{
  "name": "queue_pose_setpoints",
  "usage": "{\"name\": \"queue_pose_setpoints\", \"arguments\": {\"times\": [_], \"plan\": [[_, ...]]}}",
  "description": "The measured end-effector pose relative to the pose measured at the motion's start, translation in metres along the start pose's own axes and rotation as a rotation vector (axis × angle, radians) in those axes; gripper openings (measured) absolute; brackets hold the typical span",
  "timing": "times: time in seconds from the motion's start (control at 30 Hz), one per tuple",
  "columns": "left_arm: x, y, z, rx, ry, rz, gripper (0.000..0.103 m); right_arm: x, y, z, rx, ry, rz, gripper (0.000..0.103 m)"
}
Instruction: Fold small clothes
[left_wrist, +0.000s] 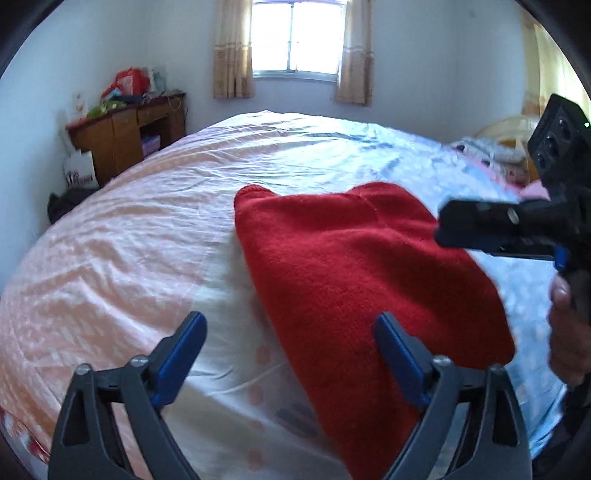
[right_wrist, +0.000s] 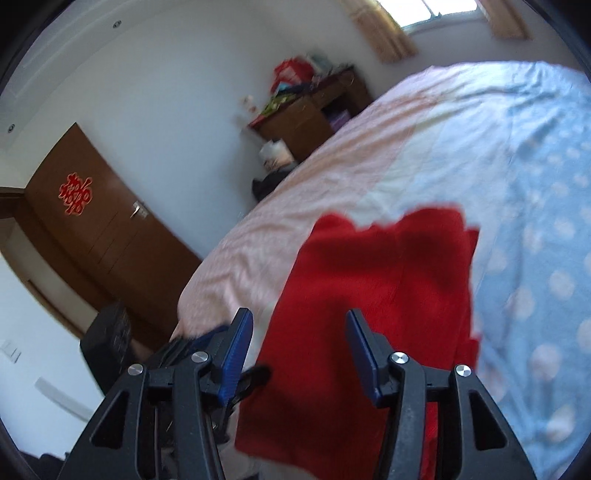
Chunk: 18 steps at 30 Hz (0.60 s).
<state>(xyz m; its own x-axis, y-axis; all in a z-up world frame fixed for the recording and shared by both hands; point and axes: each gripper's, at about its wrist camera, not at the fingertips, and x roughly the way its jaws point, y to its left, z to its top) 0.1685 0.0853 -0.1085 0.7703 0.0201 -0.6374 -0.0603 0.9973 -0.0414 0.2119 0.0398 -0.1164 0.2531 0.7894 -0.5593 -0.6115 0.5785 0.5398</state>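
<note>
Both tongs stand empty above the bed. Left tongs gape wide, with nothing between the blue pads; beyond the near pad tips I see bare sheet to one side and the near edge of the red garment to the other. Right tongs are parted about halfway, also holding nothing, and the garment lies straight ahead of them and below, filling the middle of that view; the blur there keeps me from telling how close the pads are to the cloth

I read the garment as a knit piece already folded at least once, flat on the cover near the bed's near edge. Its long axis runs away from me, slanting from near right to far left in the left view. The far end shows two rounded humps

From the left view I see the right tongs side-on over the garment's right edge, a hand on the handle below. I judge the right tongs nearer the cloth's right margin, the left nearer its near-left corner. Both point down at a moderate slant toward the bed, the right view rolled so the bed tilts. Any next fold, I judge, would carry the near end toward the far humps along that axis
</note>
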Motion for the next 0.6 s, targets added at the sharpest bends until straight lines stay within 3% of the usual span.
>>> {"name": "queue_pose_setpoints", "arguments": {"times": [0.07, 0.1, 0.2, 0.37, 0.6], "plan": [[0.003, -0.006, -0.008, 0.050, -0.003, 0.049, 0.100, 0.001, -0.016, -0.014, 0.015, 0.019, -0.106, 0.054], [0.005, -0.008, -0.012, 0.064, -0.003, 0.058, 0.103, 0.000, -0.023, -0.018, 0.032, 0.022, -0.116, 0.053], [0.010, -0.005, -0.021, 0.046, 0.003, 0.042, 0.103, -0.008, -0.041, -0.030, 0.073, -0.006, -0.073, 0.052], [0.008, 0.004, -0.031, -0.069, 0.014, -0.006, 0.103, -0.015, -0.046, -0.043, 0.076, -0.056, -0.055, 0.052], [-0.005, -0.004, -0.029, -0.051, 0.034, 0.037, 0.103, -0.020, -0.014, -0.062, -0.145, -0.086, -0.227, 0.052]]}}
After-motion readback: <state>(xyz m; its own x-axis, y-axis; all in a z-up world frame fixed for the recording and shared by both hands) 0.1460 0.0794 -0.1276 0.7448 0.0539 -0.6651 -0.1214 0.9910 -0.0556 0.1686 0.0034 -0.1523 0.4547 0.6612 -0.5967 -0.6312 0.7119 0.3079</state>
